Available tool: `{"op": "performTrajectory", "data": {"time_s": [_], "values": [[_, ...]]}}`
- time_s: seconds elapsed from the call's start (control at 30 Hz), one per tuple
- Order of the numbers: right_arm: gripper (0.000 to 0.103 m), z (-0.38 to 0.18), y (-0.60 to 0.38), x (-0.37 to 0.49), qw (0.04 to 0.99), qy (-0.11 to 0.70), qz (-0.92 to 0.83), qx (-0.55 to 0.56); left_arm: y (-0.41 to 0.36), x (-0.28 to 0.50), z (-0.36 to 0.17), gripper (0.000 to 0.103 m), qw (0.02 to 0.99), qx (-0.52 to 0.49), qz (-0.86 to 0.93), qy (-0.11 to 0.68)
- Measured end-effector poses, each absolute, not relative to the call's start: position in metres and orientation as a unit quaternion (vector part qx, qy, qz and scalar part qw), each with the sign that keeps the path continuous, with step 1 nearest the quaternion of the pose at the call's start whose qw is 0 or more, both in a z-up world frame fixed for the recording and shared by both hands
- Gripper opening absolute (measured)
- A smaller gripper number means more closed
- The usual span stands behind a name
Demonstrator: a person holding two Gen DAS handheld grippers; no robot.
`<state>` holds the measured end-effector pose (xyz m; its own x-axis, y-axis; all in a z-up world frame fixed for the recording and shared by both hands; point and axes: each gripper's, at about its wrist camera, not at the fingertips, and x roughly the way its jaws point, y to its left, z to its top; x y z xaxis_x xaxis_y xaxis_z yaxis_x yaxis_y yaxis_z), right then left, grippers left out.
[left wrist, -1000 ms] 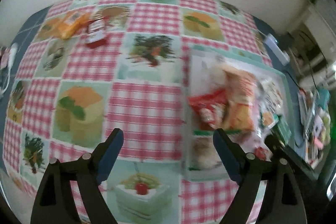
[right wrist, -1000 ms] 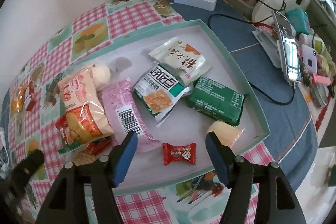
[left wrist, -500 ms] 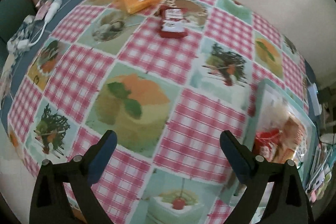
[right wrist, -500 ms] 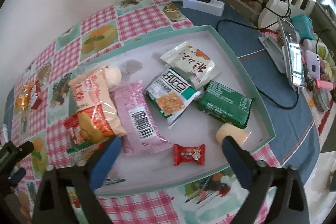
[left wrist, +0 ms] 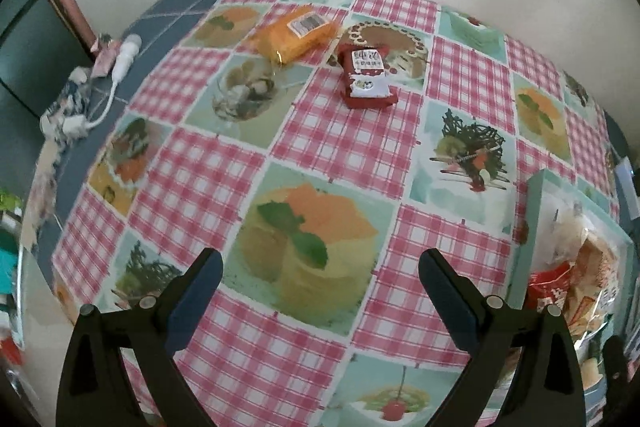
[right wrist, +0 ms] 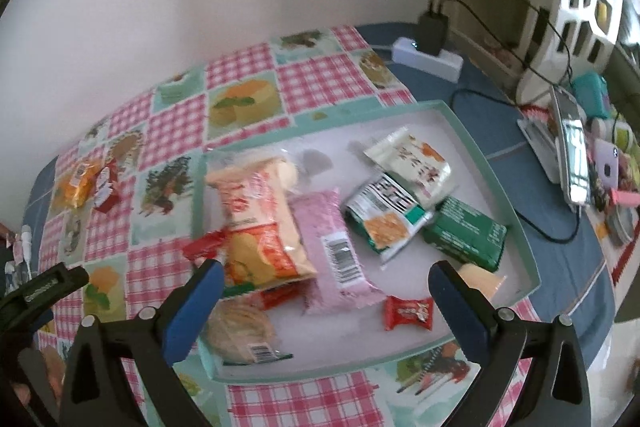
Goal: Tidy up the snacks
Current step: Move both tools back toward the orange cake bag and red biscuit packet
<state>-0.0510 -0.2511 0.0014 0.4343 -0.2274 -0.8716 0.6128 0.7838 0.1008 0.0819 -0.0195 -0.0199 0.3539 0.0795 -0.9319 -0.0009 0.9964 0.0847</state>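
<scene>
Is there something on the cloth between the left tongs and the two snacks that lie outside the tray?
Nothing visible. Only bare checked tablecloth lies between the open left tongs and the orange packet and red packet at the far side.

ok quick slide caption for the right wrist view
Open right gripper above a tray of snack packets; two more packets lie on the checked cloth.

Beside the white power strip [right wrist: 434, 58] with its black charger [right wrist: 433, 31]: a blue cloth [right wrist: 560, 259], a propped phone [right wrist: 575, 159], a teal case [right wrist: 591, 95] beyond, white lattice chair [right wrist: 576, 11] behind.
</scene>
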Motion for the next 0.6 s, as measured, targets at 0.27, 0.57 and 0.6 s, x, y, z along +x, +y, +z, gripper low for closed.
{"op": "performTrajectory", "data": {"time_s": [0.27, 0.57, 0.6], "values": [[0.103, 0.010, -0.228, -0.038, 0.843, 0.450, -0.238, 0.172, -0.009, 0.087, -0.017, 0.099, 0.826, 0.035, 0.034, 0.561], [0.103, 0.009, -0.202, -0.016, 0.851, 0.453, -0.229, 0.134, 0.013, 0.100, -0.014, 0.098, 0.827, 0.033, 0.036, 0.560], [0.103, 0.009, -0.199, -0.012, 0.851, 0.455, -0.228, 0.130, 0.016, 0.102, -0.014, 0.099, 0.826, 0.030, 0.033, 0.562]]}}
